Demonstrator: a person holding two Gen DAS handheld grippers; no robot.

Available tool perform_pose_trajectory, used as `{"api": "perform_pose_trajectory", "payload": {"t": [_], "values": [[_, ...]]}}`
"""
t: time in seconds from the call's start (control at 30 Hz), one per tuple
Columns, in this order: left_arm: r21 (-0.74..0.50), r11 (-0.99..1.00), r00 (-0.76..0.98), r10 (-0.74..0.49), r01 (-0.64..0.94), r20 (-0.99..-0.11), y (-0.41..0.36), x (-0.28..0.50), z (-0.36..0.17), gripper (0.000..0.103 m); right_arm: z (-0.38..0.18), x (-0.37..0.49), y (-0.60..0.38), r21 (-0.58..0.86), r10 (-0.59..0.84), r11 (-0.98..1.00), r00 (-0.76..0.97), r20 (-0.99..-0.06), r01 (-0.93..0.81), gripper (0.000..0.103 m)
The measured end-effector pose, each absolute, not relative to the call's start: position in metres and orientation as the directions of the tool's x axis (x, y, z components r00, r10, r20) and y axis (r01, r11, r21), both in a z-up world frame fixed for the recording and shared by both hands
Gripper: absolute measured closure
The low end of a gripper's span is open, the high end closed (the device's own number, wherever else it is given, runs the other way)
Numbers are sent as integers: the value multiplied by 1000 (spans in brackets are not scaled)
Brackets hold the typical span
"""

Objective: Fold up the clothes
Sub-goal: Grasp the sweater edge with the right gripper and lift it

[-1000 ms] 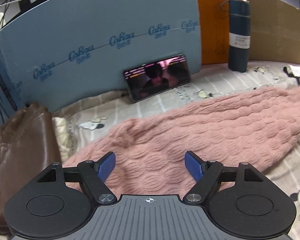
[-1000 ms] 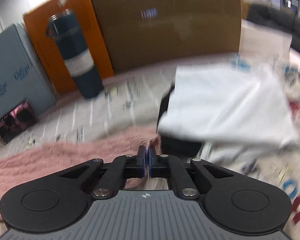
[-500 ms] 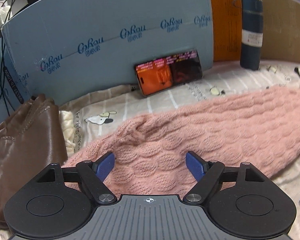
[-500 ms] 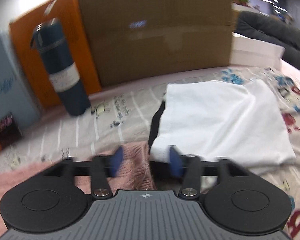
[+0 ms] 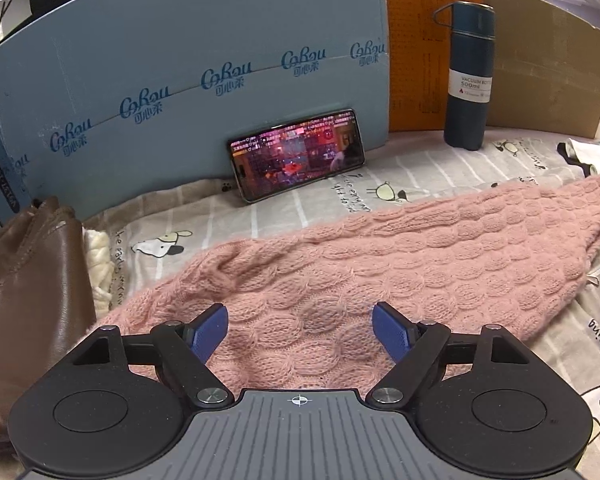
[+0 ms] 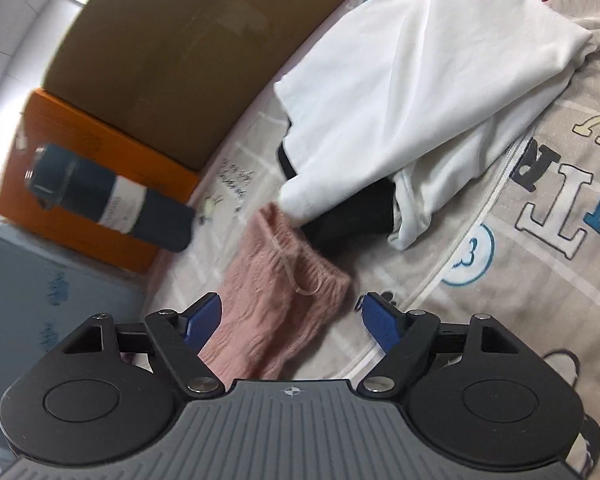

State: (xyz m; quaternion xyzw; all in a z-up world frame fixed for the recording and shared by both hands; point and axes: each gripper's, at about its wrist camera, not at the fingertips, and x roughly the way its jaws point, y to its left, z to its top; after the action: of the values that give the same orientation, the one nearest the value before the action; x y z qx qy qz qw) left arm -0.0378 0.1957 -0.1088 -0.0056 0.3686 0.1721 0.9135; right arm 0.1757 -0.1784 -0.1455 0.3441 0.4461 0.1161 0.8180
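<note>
Since a second ago, your right hand-held gripper (image 6: pixel 291 325) has let go of the pink knit sweater (image 5: pixel 380 264) and is now standing wide open over its cuff, tilted hard sideways. Your left hand-held gripper (image 5: pixel 298 332) is hovering wide open over the sweater's body, gripping nothing. Only the left view is showing the phone (image 5: pixel 298 155) leaning on the blue "CoRou" board (image 5: pixel 180 60) and the flask (image 5: pixel 469 80) reading "VACUUM BOTTLE 500ml". Only the right view is showing the white garment (image 6: pixel 420 80) lying on the printed bedsheet (image 6: pixel 540 280), touching the cuff.
</note>
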Motion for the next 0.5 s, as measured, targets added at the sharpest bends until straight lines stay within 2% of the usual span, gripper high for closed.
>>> {"api": "perform_pose_trajectory", "payload": {"t": [0.2, 0.27, 0.33, 0.4, 0.5], "values": [[109, 936, 660, 316, -335, -682, 196, -41, -110, 21, -147, 182, -145, 545, 389, 836, 631, -672, 65, 31], [105, 933, 656, 319, -344, -684, 197, -42, -111, 21, -146, 180, -132, 479, 346, 877, 638, -687, 40, 47], [103, 930, 653, 325, -354, -684, 199, -44, -112, 21, -145, 177, -124, 462, 350, 887, 640, -683, 8, 70], [104, 927, 651, 330, -360, -684, 200, -45, -112, 21, -143, 174, -118, 455, 364, 890, 643, -674, -26, 82], [108, 923, 648, 340, -370, -682, 203, -48, -112, 21, -130, 167, -118, 465, 388, 883, 666, -637, -69, 85]]}}
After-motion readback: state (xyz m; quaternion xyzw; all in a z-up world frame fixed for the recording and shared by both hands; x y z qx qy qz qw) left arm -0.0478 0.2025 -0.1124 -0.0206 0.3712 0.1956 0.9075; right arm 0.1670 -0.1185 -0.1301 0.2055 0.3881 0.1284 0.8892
